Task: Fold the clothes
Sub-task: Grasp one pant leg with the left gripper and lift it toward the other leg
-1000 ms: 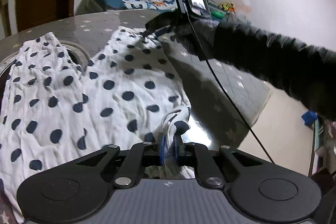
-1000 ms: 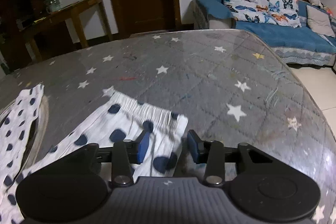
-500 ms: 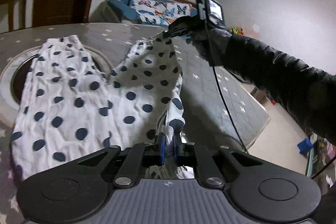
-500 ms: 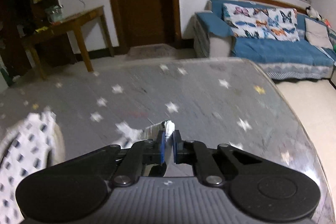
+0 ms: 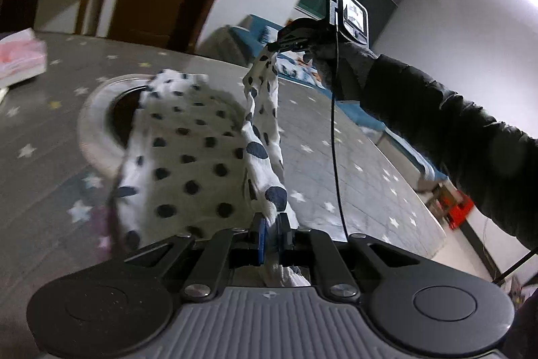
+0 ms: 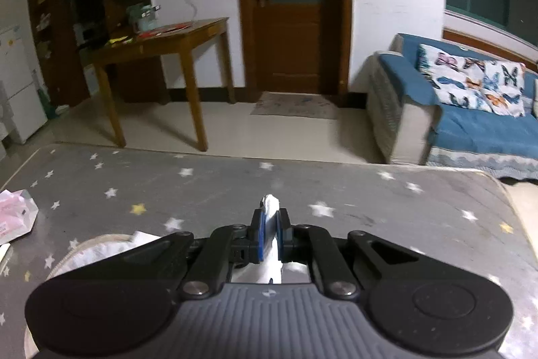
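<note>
Landmark: round metal ring [image 5: 88, 123] set in the star-print table [image 5: 40, 157]. Just right of ring, over its right rim: polka-dot trousers [image 5: 188, 164], mostly draped on table. Right of that, near edge pinched up: left gripper [image 5: 271, 236] clamped on one corner, low and close. Farther right and higher, beyond ring: right gripper [image 5: 273, 46] clamped on the other corner; same grip in right wrist view, right gripper [image 6: 271, 229] pinching white cloth. Held edge runs near-to-far, taut between grippers. Likely next: carry edge leftward over ring to fold. Left hand nearer the bulk.
</note>
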Demonstrator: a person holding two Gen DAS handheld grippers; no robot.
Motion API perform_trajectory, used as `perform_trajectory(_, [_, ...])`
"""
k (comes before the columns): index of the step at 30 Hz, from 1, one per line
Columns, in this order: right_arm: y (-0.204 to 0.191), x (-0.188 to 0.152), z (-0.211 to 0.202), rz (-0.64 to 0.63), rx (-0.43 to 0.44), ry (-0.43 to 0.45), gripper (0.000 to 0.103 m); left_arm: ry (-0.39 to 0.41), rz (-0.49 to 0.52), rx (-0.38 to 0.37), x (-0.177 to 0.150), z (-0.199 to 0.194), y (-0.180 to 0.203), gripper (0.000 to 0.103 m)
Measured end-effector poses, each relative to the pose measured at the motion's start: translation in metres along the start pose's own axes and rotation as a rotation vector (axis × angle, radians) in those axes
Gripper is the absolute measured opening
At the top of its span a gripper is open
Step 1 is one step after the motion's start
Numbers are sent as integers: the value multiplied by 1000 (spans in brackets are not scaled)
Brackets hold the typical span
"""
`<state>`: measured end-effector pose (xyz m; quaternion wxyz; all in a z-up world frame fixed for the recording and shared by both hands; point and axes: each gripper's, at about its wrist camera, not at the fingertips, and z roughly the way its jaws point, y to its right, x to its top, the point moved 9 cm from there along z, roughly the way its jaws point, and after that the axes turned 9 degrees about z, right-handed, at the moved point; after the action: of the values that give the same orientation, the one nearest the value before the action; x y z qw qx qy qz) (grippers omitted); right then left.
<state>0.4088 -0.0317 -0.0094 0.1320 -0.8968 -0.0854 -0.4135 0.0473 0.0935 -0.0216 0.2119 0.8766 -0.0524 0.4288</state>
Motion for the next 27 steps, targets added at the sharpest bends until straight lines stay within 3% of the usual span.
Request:
perform_trajectory(14, [-139, -35, 90, -126, 87, -106, 9, -15, -189, 85, -26, -24, -67, 8])
perform_trajectory(17, [-150, -44, 91, -144, 114, -120, 17, -29, -200, 100, -31, -22, -74, 8])
perform_trajectory(22, [-144, -47, 67, -196, 144, -128, 18, -35, -177, 126, -34, -25, -78, 10])
perform_trajectory(27, [-131, -71, 33, -281, 221, -200, 28, -8, -138, 150, -32, -38, -73, 11])
